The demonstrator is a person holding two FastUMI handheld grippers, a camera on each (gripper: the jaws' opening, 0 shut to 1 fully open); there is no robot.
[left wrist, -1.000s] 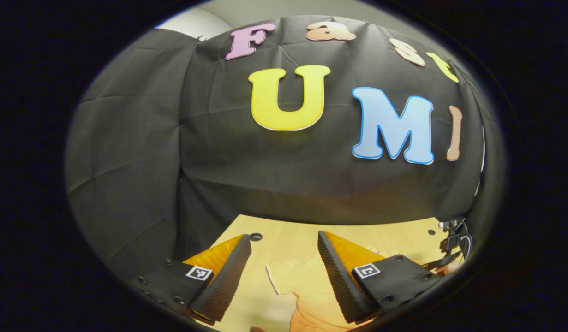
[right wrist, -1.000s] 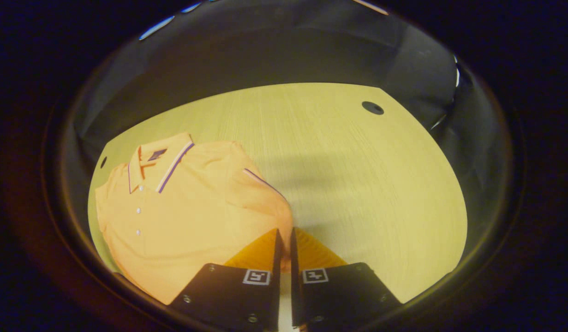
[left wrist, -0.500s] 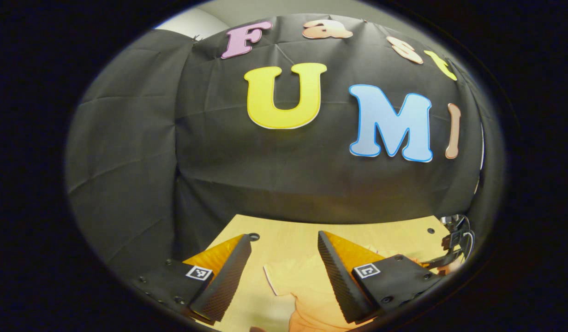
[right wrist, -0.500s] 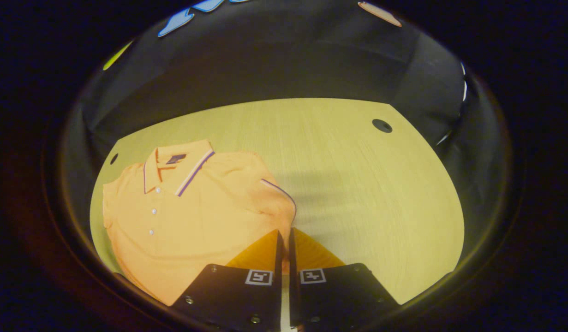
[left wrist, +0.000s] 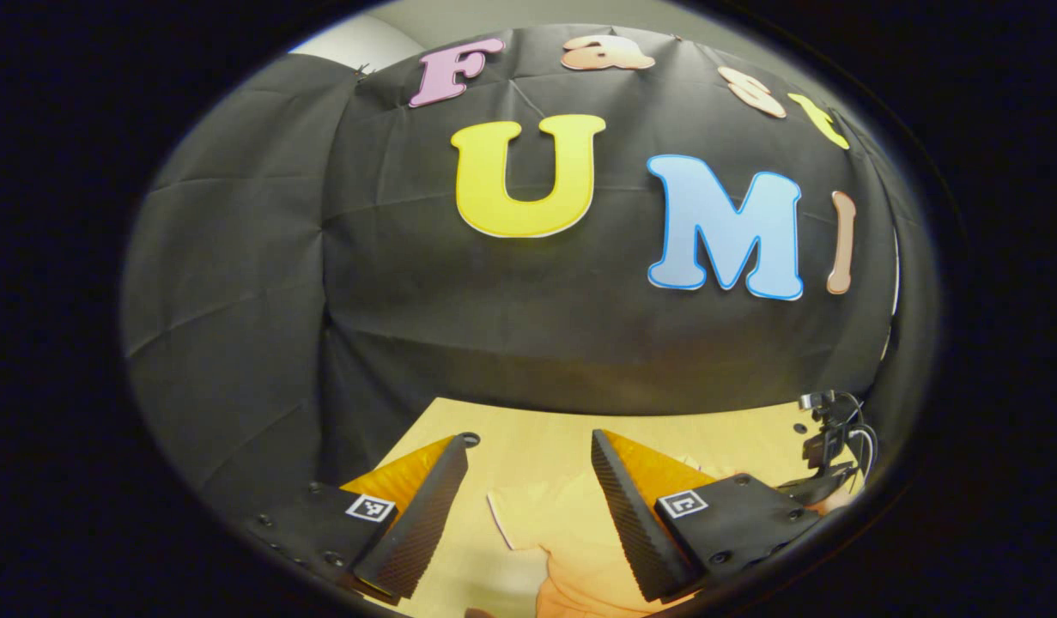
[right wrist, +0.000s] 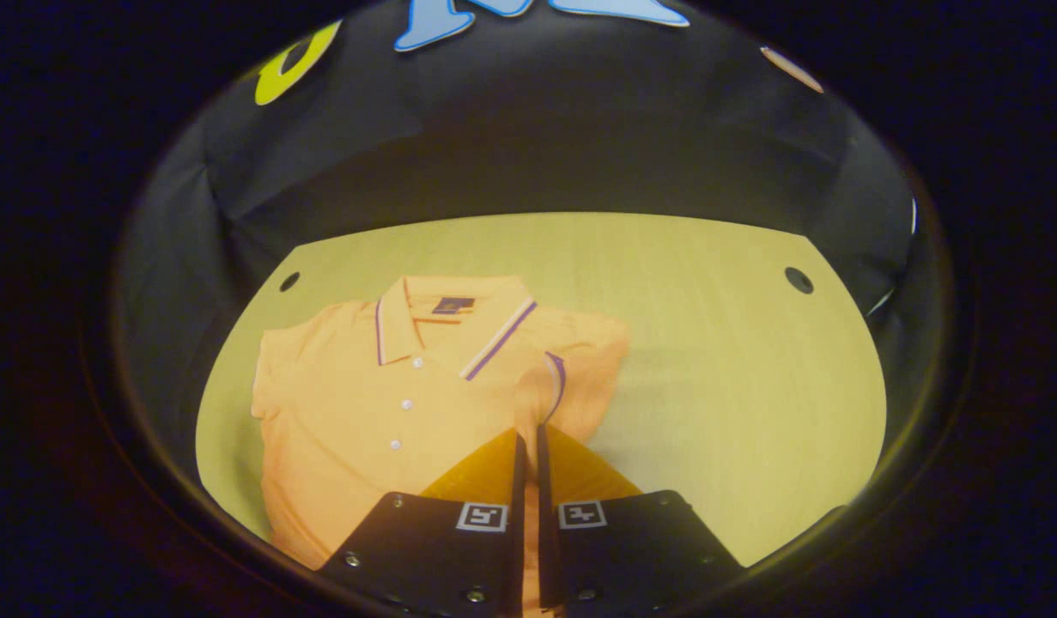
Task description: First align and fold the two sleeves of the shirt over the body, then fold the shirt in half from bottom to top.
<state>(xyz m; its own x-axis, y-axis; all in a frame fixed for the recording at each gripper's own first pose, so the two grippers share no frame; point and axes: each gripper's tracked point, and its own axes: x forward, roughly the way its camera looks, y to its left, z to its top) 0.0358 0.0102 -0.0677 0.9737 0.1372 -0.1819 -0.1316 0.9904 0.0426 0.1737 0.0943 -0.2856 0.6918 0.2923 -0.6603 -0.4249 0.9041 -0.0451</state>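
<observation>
Sleeve-folding looks to be the step in hand: in the left gripper view the left gripper (left wrist: 524,493) hangs wide open and empty above the wooden table (left wrist: 528,433), with one spread sleeve (left wrist: 528,515) of the orange shirt (left wrist: 580,566) lying flat between its fingers toward 6 o'clock. In the right gripper view the right gripper (right wrist: 528,451) is pinched tight on the other sleeve (right wrist: 545,386), lifted over the shirt's body with the collar (right wrist: 446,322) near 11 o'clock. Next, I judge, it should lay that sleeve flat and let go, while the left one descends to grasp its own.
</observation>
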